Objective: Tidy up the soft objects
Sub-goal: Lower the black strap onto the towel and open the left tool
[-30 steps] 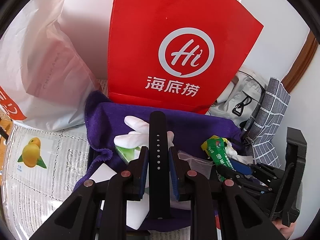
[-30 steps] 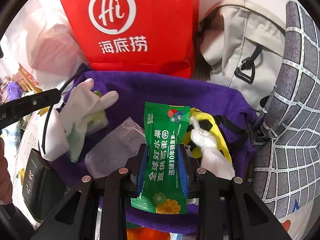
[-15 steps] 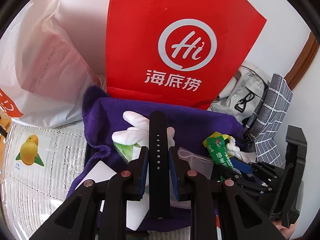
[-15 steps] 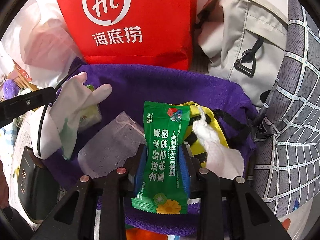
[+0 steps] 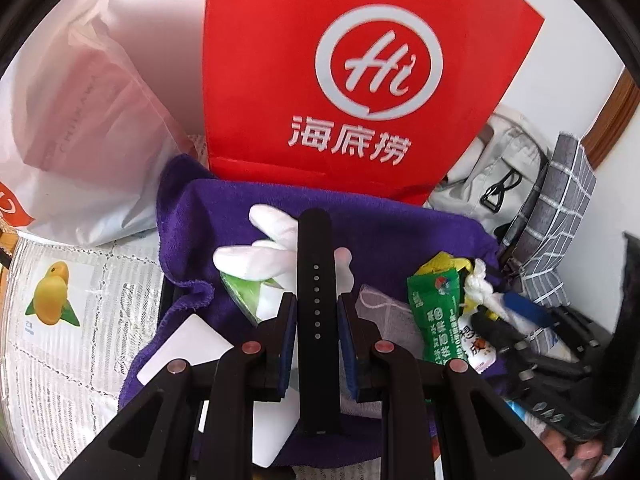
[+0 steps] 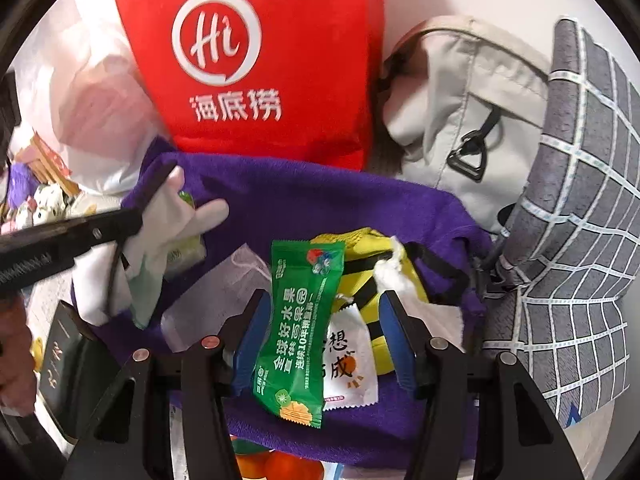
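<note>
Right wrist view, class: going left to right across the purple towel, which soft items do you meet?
White fabric glove → clear plastic pouch → green snack packet → yellow-and-black striped pouch, all on the purple towel.

red bag [image 5: 360, 80]: we see its top cut off, upper frame | white packet [image 6: 352, 364]: we find it half hidden, centre

Purple towel [image 6: 304, 196]; green snack packet [image 6: 300, 320]; grey checked cloth [image 6: 580, 200].

Both the left gripper [image 5: 316, 312] and the right gripper [image 6: 322, 320] are black, angular frames with blue finger pads and round silver rivets.
</note>
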Tool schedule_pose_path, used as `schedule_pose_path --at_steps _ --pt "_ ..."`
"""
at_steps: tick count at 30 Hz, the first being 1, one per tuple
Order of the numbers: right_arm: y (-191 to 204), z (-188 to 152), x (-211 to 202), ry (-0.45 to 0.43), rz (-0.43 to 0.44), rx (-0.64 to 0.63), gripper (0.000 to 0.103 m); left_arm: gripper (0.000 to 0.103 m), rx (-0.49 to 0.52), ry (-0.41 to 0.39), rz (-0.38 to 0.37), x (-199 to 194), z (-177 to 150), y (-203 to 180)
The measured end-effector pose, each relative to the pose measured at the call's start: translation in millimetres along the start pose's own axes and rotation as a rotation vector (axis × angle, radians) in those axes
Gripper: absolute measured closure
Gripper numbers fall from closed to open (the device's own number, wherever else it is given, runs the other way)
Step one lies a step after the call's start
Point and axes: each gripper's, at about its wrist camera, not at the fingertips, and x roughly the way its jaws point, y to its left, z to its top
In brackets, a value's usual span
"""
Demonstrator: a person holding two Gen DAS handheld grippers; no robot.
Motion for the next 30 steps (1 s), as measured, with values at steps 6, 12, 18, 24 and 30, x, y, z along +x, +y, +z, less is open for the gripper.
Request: schedule_pose_path --at_steps 6,12,18,24,30 --pt "-4.1 2.2 -24.0 -0.078 -0.053 -0.008 0.047 0.083 -0.006 0.043 0.003 12.7 -3.5 1.3" --pt "-5.1 1.8 -41.8 -0.11 -0.068 -0.023 0.047 0.083 0.013 0.057 0.019 16.8 -6.4 -2.7" --pt "-4.0 3.4 -46.4 -0.122 -0.055 -0.009 0.047 0.083 0.013 0.063 0.014 17.8 -6.2 -5.3" --pt "-4.6 4.8 -52.3 -0.137 -0.048 0.009 0.041 0.068 0.017 0.073 -0.013 17.0 -5.1 -8.0" --pt "-3.1 5.4 -58.0 -0.147 -0.045 0.015 0.037 0.048 0.06 0.032 -0.012 4.2 -4.2 -16.4"
